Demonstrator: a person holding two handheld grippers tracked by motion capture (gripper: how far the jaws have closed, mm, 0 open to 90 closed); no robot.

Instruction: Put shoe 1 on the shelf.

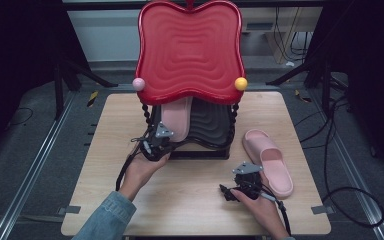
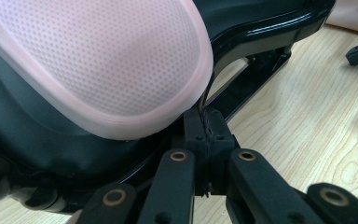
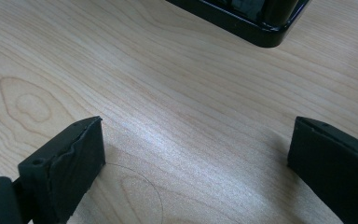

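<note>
Nearest us, our right gripper rested on the wooden table with jaws spread wide, one pink slipper just beside it. Our left gripper was closed, empty, its tips at the black shelf where the other slipper lay, under the red tray.

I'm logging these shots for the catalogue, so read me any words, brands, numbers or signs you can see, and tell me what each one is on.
None can be read.
Red tray: ripple pattern, no lettering.
Pink slipper on the table and pink slipper on the black shelf: no visible brand.
Left gripper, right gripper, wooden table: unmarked.
</note>
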